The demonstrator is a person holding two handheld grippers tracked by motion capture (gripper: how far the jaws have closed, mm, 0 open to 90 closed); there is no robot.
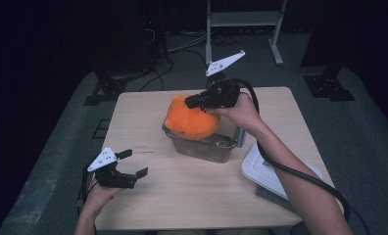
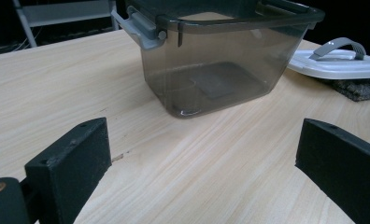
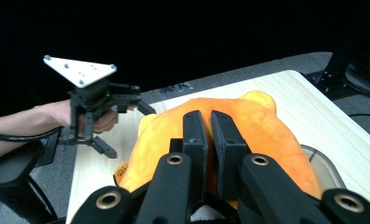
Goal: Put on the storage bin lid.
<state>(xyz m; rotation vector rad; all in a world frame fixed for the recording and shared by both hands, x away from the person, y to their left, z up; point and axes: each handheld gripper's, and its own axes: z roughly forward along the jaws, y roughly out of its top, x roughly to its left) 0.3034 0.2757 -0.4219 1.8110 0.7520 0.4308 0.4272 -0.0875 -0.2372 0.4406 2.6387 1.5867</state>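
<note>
An orange plush toy [image 1: 192, 120] sits at the top of a clear grey plastic bin [image 1: 209, 144] in the middle of the table. My right gripper [image 1: 189, 103] is shut on the orange plush toy [image 3: 262, 126], pinching its fabric between the two jaws from above. In the left gripper view the bin [image 2: 220, 60] looks bare inside, with a latch handle on its rim. My left gripper [image 1: 133, 164] rests low at the table's front left, open, its jaws wide apart with nothing between them. It also appears in the right gripper view as the left gripper [image 3: 127, 128].
A white lid [image 1: 270, 171] with a grey handle [image 2: 335, 46] lies on a dark pad at the table's right edge. The wooden table [image 1: 182, 196] has bare room in front of the bin. A metal stand [image 1: 243, 19] and cables stand on the floor beyond.
</note>
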